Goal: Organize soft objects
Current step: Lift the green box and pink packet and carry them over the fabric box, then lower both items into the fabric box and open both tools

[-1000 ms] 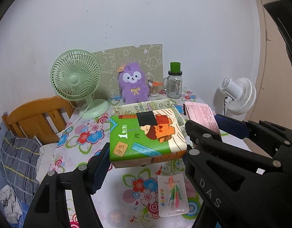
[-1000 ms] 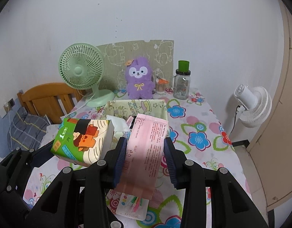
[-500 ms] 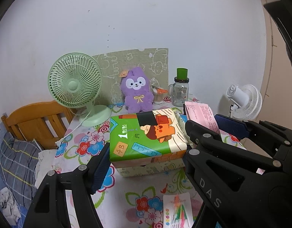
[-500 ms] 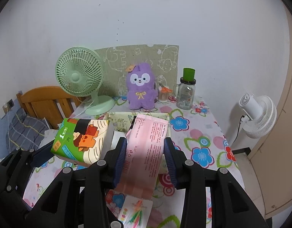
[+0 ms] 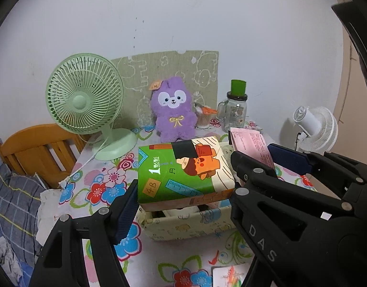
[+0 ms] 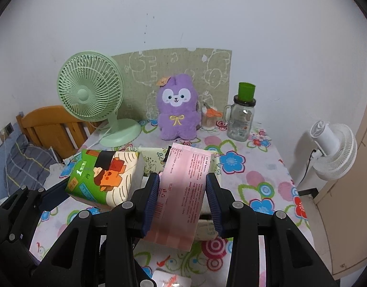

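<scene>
My left gripper (image 5: 183, 189) is shut on a green tissue pack (image 5: 183, 172) with a cartoon print and holds it just above a pale yellow fabric box (image 5: 183, 224). The pack also shows in the right wrist view (image 6: 104, 174). My right gripper (image 6: 182, 191) is shut on a pink tissue pack (image 6: 183, 191) and holds it over the same box (image 6: 154, 157). The pink pack shows in the left wrist view (image 5: 252, 146). A purple plush toy (image 6: 177, 110) sits upright at the back of the table.
A green desk fan (image 6: 92, 95) stands at the back left. A glass jar with a green lid (image 6: 242, 117) and a small cup (image 6: 209, 119) stand at the back right. A white fan (image 6: 334, 148) stands beyond the table's right edge. A wooden chair (image 6: 49, 129) is on the left.
Both grippers have moved forward with their packs. The fabric box now lies right under the packs. The small card on the table has slid toward the bottom edge.
</scene>
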### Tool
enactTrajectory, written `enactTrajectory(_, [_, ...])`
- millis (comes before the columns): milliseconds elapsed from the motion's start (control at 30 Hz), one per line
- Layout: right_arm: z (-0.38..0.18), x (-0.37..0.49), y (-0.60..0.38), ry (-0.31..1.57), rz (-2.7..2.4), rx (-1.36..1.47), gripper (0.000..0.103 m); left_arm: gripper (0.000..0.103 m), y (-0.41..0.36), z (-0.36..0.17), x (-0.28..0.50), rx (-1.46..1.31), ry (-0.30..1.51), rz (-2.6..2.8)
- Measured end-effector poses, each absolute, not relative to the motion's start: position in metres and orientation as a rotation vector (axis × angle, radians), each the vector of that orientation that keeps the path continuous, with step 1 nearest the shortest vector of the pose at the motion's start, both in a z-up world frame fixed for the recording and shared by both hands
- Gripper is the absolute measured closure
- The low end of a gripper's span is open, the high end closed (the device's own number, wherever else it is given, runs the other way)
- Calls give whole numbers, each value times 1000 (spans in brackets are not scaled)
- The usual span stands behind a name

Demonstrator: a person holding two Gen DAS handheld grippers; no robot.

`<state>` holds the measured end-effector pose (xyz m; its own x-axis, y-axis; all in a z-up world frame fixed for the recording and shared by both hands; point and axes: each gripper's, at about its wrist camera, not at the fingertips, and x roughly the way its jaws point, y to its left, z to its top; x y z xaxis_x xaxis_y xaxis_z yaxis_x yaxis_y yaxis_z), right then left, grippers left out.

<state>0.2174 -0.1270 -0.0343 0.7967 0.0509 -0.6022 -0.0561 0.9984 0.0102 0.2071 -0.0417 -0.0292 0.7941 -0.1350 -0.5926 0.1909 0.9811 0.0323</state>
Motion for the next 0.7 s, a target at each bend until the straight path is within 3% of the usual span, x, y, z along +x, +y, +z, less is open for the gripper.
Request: enactTrajectory(700, [-82,293,-128,756,127,-10,60,27,-40,-77,279,87,776,-209])
